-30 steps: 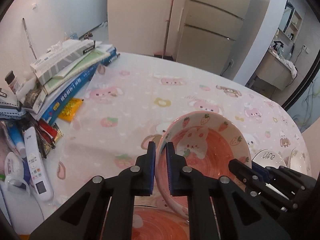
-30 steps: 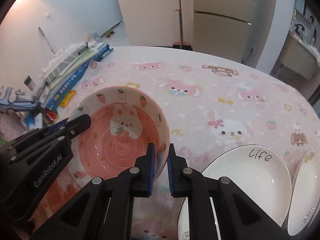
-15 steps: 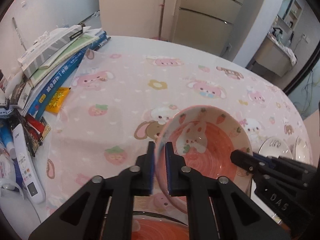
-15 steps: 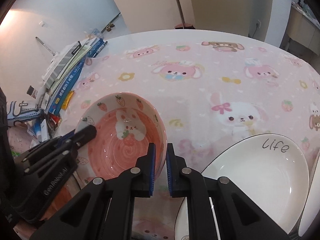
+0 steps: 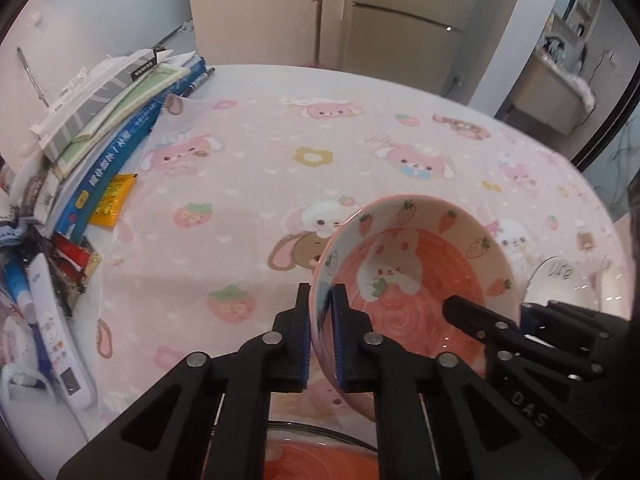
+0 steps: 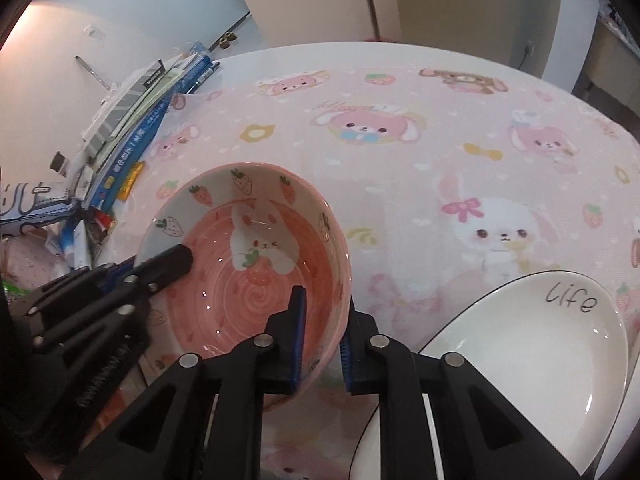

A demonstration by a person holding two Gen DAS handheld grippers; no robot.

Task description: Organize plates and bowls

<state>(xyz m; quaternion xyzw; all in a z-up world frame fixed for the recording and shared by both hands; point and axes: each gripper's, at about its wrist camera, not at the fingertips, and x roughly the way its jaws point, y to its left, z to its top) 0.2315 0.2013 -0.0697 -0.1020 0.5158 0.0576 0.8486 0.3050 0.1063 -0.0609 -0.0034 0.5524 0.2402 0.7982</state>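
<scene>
Here, a pink bowl [image 5: 416, 280] painted with a rabbit, strawberries and carrots hangs tilted above the pink cartoon tablecloth [image 5: 280, 168], gripped on two sides of its rim. In the left wrist view the left gripper [image 5: 321, 332] pinches the rim at about nine o'clock of the bowl, one blue pad outside the wall and one inside, both pressed against the ceramic. The right gripper [image 5: 516, 320] reaches in from four o'clock of that picture and straddles the opposite rim.

In the right wrist view the same bowl [image 6: 240, 264] sits left of centre, and the right gripper [image 6: 322, 344] straddles its rim at about five o'clock of the bowl; its jaws are opening a little, with the bowl wall between them, the inner pad close against the wall and a slight gap showing at the outer pad. The left gripper [image 6: 176, 258] enters from eight o'clock and holds the far rim.

Directly under the left gripper, at six o'clock of the left wrist view, another pink bowl [image 5: 320, 456] lies partly hidden. A white plate [image 6: 532, 364] lettered "life" rests on the cloth at four o'clock of the right wrist view, just beside the held bowl. A stack of books [image 5: 116, 120] and a white remote [image 5: 56, 332] lie along the table's edge at nine o'clock.
</scene>
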